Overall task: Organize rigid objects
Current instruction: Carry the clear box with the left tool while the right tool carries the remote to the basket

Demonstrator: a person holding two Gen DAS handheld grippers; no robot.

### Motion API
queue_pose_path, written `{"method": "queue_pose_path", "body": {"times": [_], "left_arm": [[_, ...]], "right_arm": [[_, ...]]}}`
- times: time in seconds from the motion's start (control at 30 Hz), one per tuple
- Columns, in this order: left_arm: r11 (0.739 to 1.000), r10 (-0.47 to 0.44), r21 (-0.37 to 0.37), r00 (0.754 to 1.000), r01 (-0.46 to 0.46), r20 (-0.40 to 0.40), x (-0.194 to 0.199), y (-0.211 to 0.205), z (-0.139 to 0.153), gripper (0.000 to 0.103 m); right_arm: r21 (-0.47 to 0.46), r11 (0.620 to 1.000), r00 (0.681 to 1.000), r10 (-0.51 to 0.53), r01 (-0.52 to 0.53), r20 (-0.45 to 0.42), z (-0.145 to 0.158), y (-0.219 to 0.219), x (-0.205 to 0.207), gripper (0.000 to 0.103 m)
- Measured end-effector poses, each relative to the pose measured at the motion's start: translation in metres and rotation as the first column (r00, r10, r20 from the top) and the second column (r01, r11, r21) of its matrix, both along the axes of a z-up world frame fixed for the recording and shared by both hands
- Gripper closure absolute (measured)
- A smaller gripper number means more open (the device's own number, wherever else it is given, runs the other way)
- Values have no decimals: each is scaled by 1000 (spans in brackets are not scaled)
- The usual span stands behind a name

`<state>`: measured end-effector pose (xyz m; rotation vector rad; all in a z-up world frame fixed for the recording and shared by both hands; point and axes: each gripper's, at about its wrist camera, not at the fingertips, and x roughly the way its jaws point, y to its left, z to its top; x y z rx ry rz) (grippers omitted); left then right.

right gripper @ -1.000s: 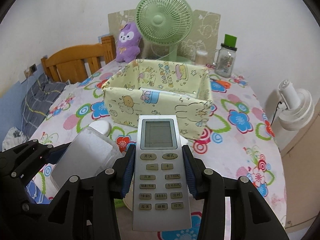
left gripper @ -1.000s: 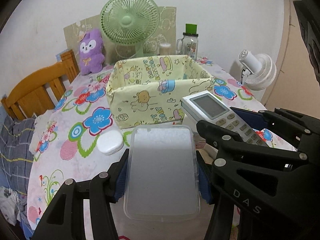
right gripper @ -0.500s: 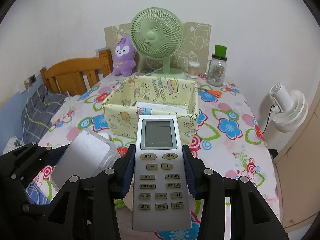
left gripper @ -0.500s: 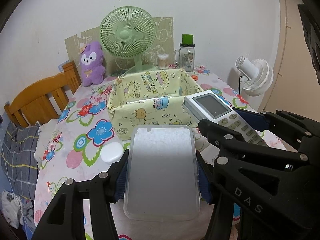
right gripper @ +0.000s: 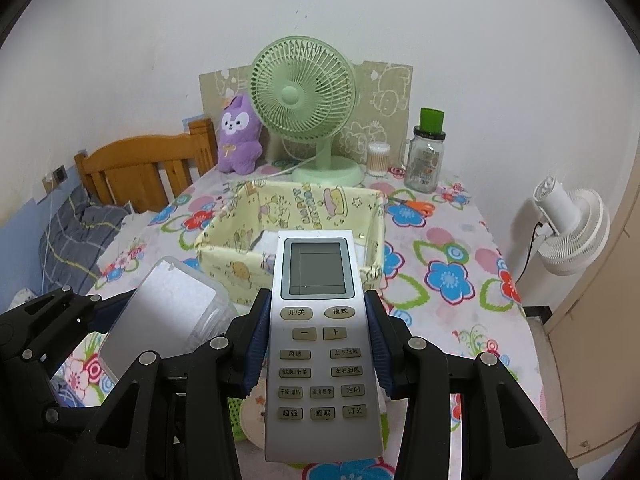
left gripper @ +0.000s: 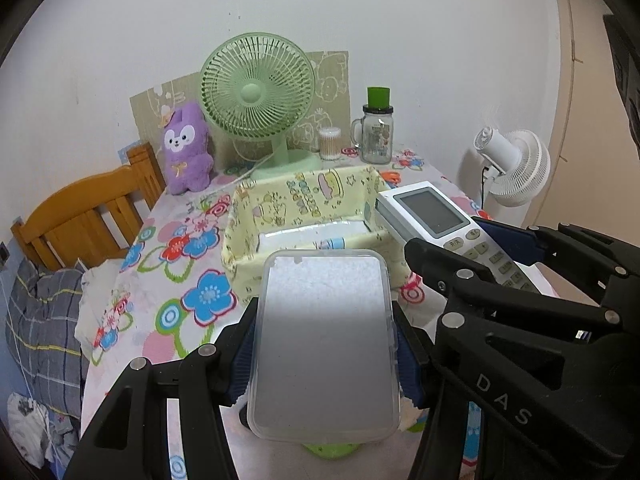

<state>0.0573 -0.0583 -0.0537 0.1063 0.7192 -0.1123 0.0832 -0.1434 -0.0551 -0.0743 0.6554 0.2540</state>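
Yellow fabric bin sits ahead of & below both claws. My left gripper clamps the clear plastic case flat; my right gripper pinches the AC remote by its sides. I'd go one at a time, lower inside w/o snagging the soft rim.

Frosted clear plastic case, closed, held flat above table. Silver air-conditioner remote, screen up. Yellow cartoon-print fabric bin, open, beyond both.
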Motion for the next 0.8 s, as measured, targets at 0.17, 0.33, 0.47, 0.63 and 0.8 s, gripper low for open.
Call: {"method": "queue_pose_path", "body": {"times": [0.17, 0.33, 0.47, 0.63, 0.8], "left_arm": [[1000, 9, -1, 1000, -9, 11, 13, 3, 4, 42], [1000, 14, 5, 1000, -15, 15, 27, 2, 6, 42], [1000, 17, 0, 1000, -17, 13, 38, 3, 7, 42], [1000, 19, -1, 1000, -19, 17, 55, 3, 8, 42], [1000, 24, -9, 1000, -24, 9, 75, 4, 8, 42]], "right_arm": [[2, 1000, 1000, -5, 5, 11, 6, 0, 13, 55], [11, 1000, 1000, -8, 8, 13, 8, 1, 26, 55], [10, 1000, 1000, -18, 18, 17, 9, 2, 36, 55], [17, 999, 999, -32, 31, 21, 11, 2, 52, 55], [22, 999, 999, -48, 48, 20, 12, 3, 72, 55]]}}
